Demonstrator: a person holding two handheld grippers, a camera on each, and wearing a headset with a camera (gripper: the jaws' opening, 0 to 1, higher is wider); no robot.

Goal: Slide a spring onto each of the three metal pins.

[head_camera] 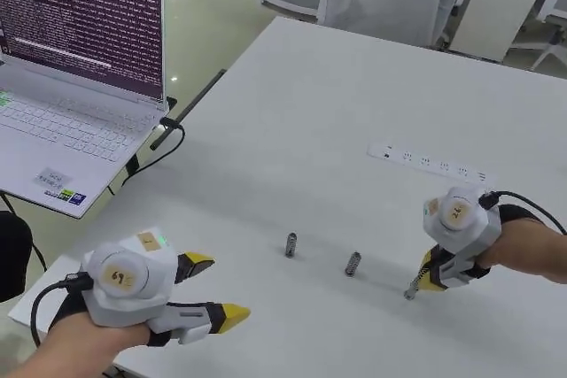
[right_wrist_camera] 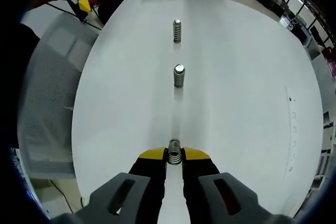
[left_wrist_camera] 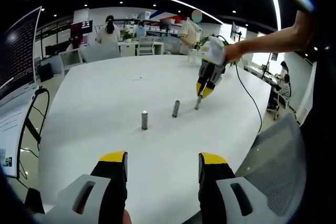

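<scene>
Head view: Pinched a small coiled steel spring (head_camera: 413, 289) in the right gripper (head_camera: 429, 277), jaws pressed onto the coil, near the right end of the white tabletop's (head_camera: 310, 112) near edge. Saw the coil tilted, lower end at the matte surface. Found the middle pin (head_camera: 353, 263) just to its left and the end pin (head_camera: 291, 244) beyond that, both upright and each already ringed by ribbed coils under a shiny round cap. Held the left gripper (head_camera: 217, 288) spread and empty toward the near left corner, well apart from the row.

Left gripper view: Looked out between wide-open yellow-tipped jaws with nothing in them. Saw all three pieces lined up across the tabletop ahead. Judged the other gripper (left_wrist_camera: 205, 90), pointing down at the far end of that line, much the nearer to the work.

Right gripper view: Sighted straight down the row, with the spring clamped at the tips and its long axis roughly along the jaws. Could not tell whether a pin sat inside the clamped coil.
</scene>
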